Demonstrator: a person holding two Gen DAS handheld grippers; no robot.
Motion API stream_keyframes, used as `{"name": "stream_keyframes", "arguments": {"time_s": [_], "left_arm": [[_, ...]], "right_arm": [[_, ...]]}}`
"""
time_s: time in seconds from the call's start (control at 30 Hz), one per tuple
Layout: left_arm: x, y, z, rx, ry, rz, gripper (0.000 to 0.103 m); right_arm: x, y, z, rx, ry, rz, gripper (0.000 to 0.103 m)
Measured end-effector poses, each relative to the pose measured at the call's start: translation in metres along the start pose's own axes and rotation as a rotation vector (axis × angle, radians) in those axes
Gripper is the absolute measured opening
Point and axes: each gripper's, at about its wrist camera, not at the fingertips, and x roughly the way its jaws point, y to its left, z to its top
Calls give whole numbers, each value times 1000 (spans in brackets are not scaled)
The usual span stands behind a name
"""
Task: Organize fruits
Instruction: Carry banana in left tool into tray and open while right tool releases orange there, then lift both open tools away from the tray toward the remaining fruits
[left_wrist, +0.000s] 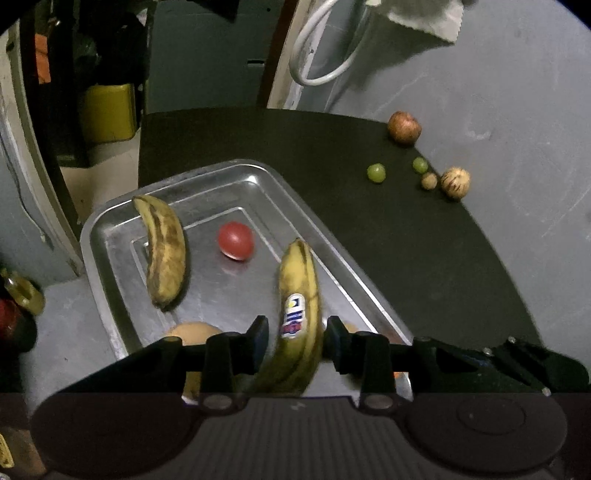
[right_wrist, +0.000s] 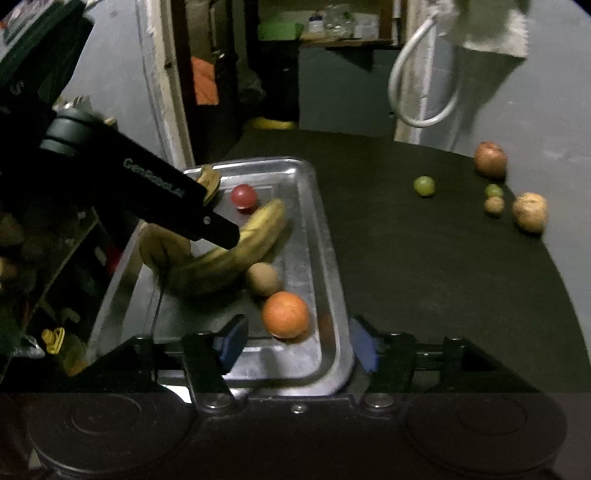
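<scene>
Orange (left_wrist: 192, 332) half hidden behind left tongs (left_wrist: 294, 338)

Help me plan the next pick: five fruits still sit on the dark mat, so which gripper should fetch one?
Right. The right gripper is open and empty, while the left gripper has the stickered banana between its fingers over the tray. The green grape looks nearest.

Dark table (left_wrist: 424, 258) (metal tray (left_wrist: 110, 221), loose fruit (left_wrist: 404, 127))

tray (right_wrist: 328, 258) crowded with fruit, mat (right_wrist: 424, 277) right open
</scene>
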Motion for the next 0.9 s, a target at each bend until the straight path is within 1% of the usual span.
{"name": "stream_keyframes", "arguments": {"time_s": [0.03,0.1,0.13,0.17,0.23,0.3,0.37,0.4,0.47,0.57,0.67,0.77,0.83,0.9], "left_arm": [[-4,-1,0,-9,-5,-9,41],[-15,-3,-3,-28,-25,-26,48],[-23,-4,-5,-42,-39,-38,55],[-29,-6,-8,-54,-51,-45,67],[-44,-8,-16,-83,-78,-55,80],[-56,-10,-26,-96,-92,-75,85],[-66,-13,-36,-94,-98,-82,96],[-70,-16,-41,-86,-99,-79,98],[-77,-22,-52,-55,-102,-69,99],[-87,-31,-66,-21,-74,-60,101],[-94,-44,-81,41,-35,-93,102],[-94,-57,-97,121,22,-97,102],[-92,-62,-106,149,60,-110,102],[-90,-65,-112,171,84,-96,102]], "right_arm": [[-9,-2,-1,16,-12,-13,71],[-26,-7,-3,51,-29,-38,79],[-36,-10,-5,73,-38,-52,81],[-46,-13,-8,94,-48,-66,85],[-63,-16,-15,134,-68,-96,89],[-82,-18,-22,179,-94,-134,100],[-101,-19,-31,222,-123,-168,102],[-107,-19,-35,238,-126,-182,102],[-123,-18,-45,274,-123,-222,102],[-144,-14,-56,307,-118,-254,102],[-158,-9,-64,328,-101,-282,102],[-170,-8,-72,352,-80,-308,102],[-175,-5,-75,360,-64,-325,102],[-181,-4,-78,367,-53,-339,102]]}}
